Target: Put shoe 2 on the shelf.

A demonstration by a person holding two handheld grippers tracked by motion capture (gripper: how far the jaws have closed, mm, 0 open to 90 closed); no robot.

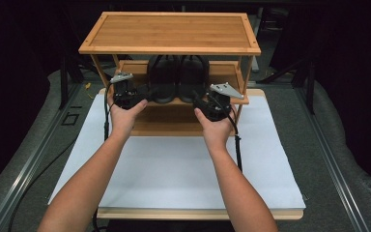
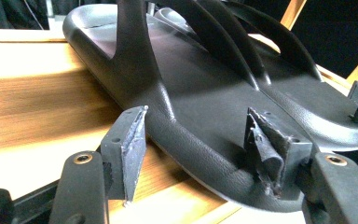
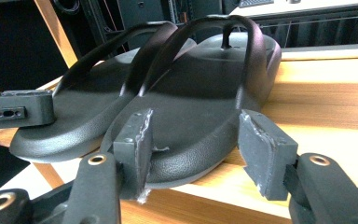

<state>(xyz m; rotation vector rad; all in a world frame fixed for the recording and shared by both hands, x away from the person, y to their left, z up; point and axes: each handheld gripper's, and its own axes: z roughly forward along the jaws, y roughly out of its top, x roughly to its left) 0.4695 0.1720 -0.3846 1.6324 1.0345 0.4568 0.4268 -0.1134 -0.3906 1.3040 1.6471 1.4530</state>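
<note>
**Black sandals parked on the middle shelf**

Centre frame, the wooden rack (image 1: 169, 32) stands on a white sheet (image 1: 174, 169) over a wooden tabletop, dark room all around. The sandals (image 1: 178, 77) sit side by side on its middle shelf. Left gripper (image 1: 125, 92) and right gripper (image 1: 215, 102) flank their heels, jaws spread apart, clamping nothing.

Two black flip-flops are sat side by side, touching, on the middle shelf (image 1: 224, 71) of the wooden rack. The left flip-flop (image 1: 163, 79) and the right flip-flop (image 1: 192, 77) are both laid flat, soles down, straps arched up. Heels are hung a bit over the shelf's front edge, toes pointed toward the back edge. Matte, pebbled rubber surface.
</note>
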